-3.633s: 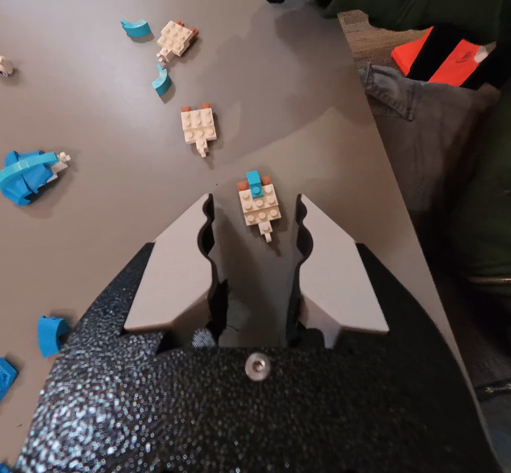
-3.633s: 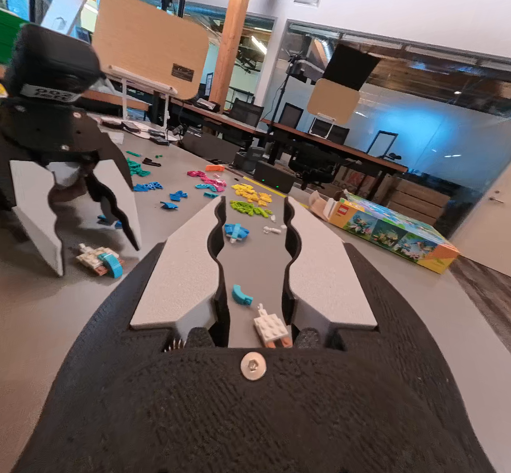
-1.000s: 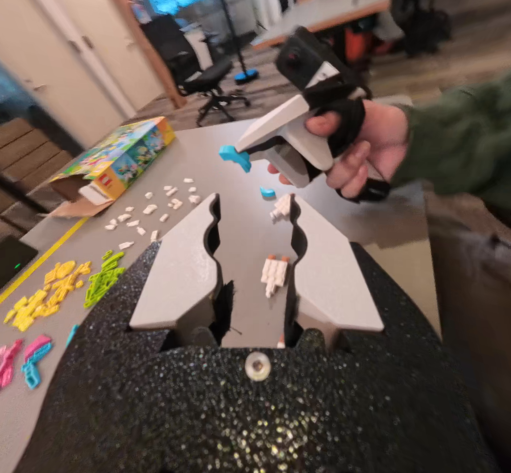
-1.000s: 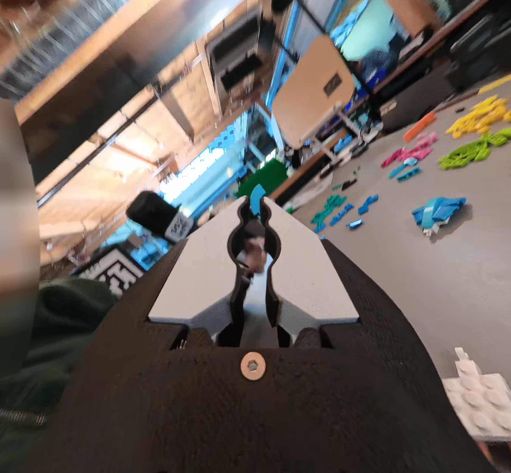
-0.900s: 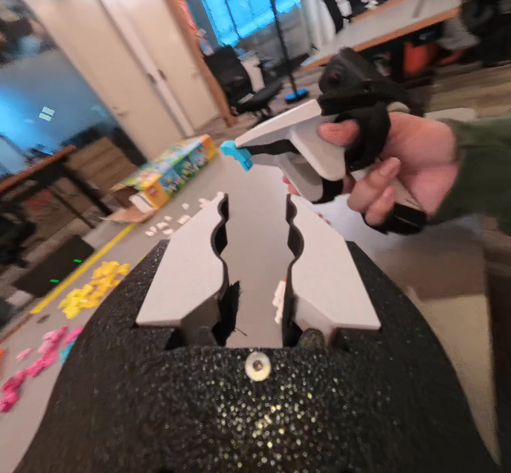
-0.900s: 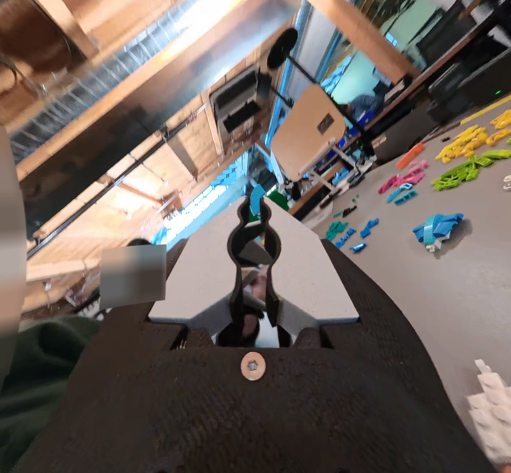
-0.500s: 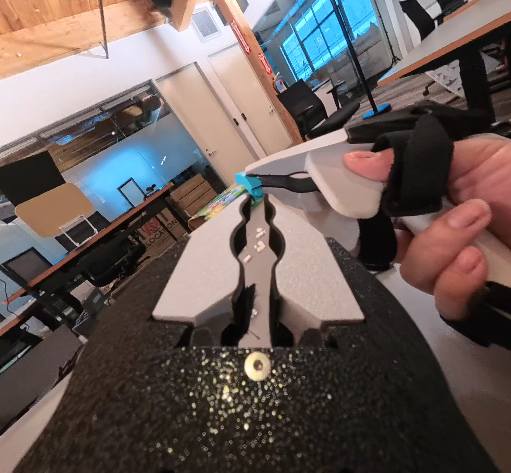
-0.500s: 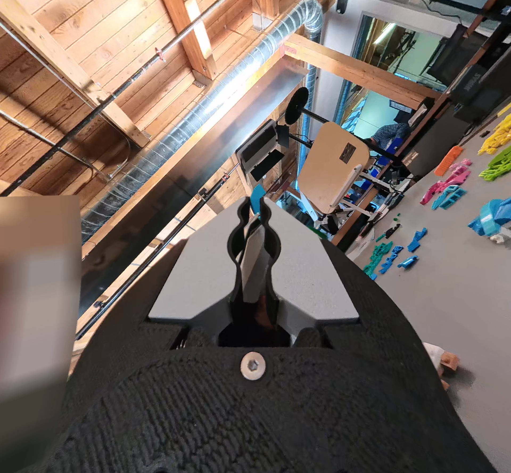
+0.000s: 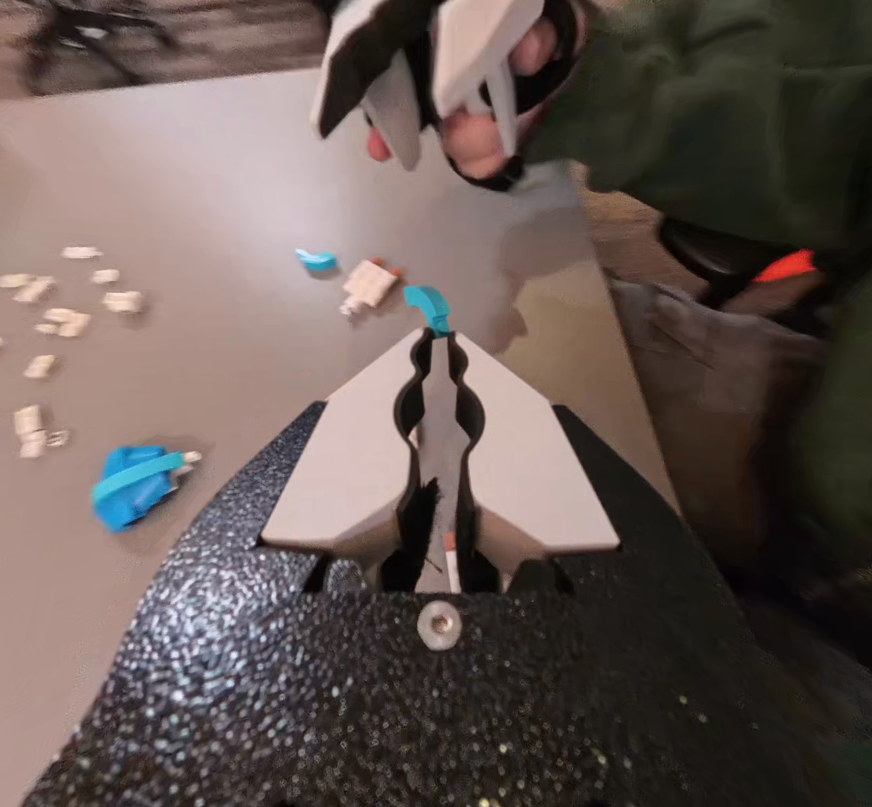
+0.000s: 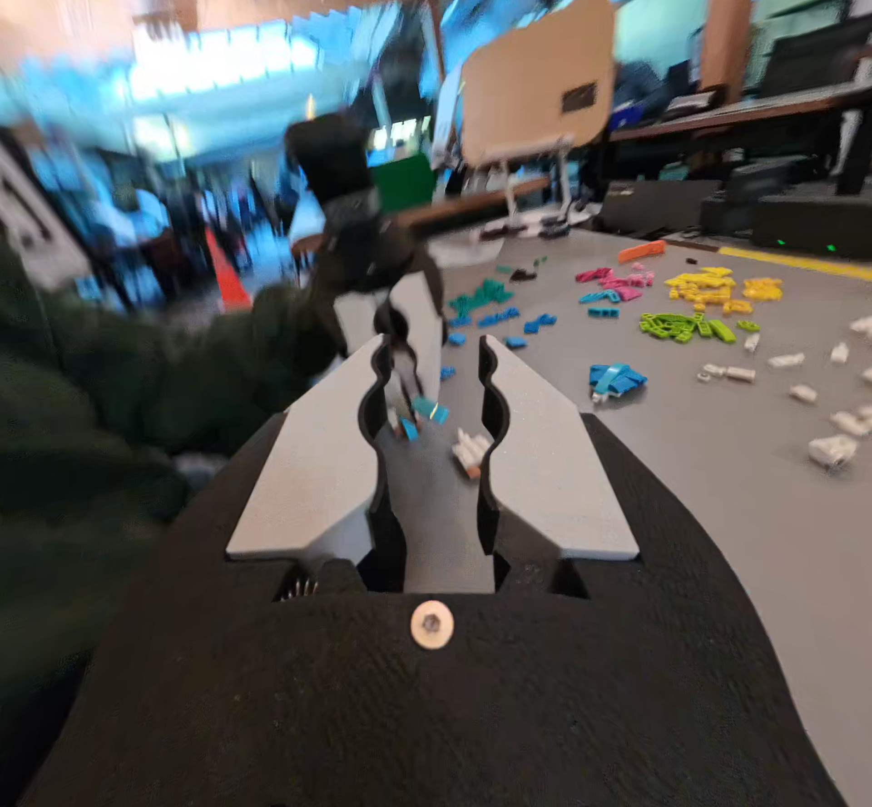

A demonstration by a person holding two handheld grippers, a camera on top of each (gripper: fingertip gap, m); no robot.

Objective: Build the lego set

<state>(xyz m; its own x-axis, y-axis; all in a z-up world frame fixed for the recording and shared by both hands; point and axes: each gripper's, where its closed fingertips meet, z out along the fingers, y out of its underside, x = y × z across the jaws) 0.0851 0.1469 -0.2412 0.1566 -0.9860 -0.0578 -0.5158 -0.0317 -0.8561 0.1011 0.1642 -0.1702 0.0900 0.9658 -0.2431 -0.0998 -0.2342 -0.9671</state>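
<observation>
Grey tabletop [image 9: 198, 180] under both our tools, views blurred. Nearest, our left hand-held gripper [image 9: 438, 336] pinches curved teal piece [image 9: 430, 307] at fingertips, piece jutting forward above tabletop. Just beyond lies cream brick assembly [image 9: 370, 284] with second teal curved piece [image 9: 315, 259] beside it; blue build [image 9: 132, 484] off to left. Farther, our right hand-held gripper [image 10: 434, 345] hangs above tabletop, jaws apart, nothing between. Sorted coloured bricks [image 10: 684, 326] well beyond, cream assembly unjoined to held piece.
</observation>
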